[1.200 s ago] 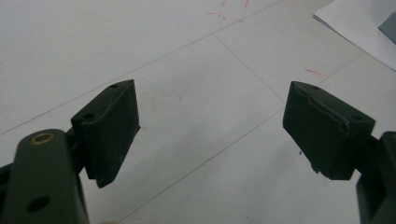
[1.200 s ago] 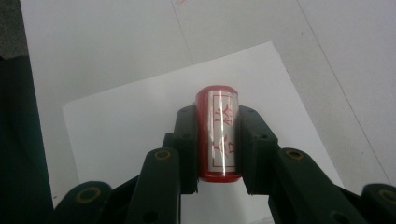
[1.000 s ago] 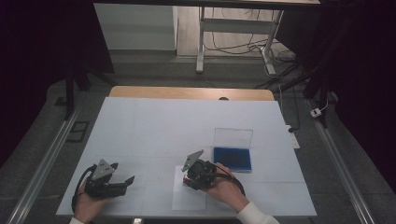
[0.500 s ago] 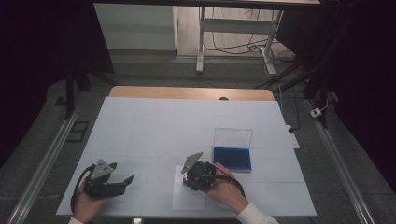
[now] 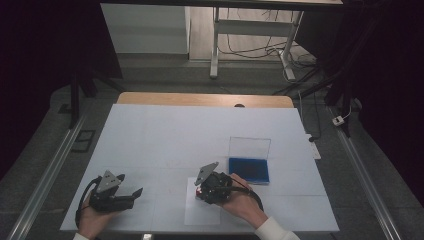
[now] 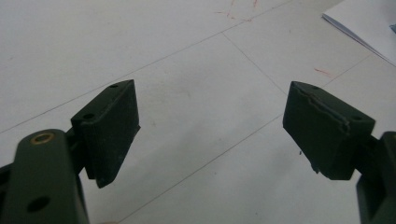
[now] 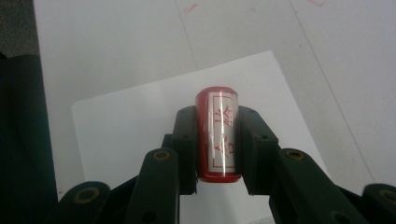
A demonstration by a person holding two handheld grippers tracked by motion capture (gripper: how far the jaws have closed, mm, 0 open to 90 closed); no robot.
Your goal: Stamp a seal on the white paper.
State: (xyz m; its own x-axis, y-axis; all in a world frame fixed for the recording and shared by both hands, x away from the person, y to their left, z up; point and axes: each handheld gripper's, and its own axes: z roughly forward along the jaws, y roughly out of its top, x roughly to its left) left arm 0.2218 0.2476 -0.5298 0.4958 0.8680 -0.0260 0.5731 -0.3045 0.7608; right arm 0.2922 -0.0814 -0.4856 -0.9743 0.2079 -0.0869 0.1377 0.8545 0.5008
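White surface (image 5: 165,135) in a dark room; right gripper (image 7: 217,140) fingers clamp a red stamp (image 7: 218,133) over a paper sheet (image 7: 140,121), blue ink pad (image 5: 248,170) beside; left gripper (image 6: 210,130) fingers open, empty.

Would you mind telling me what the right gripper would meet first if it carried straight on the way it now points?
Most likely the white sheet of paper. The right gripper holds a red stamp between its fingers, aimed down at that sheet on the table. How much gap remains is unclear.
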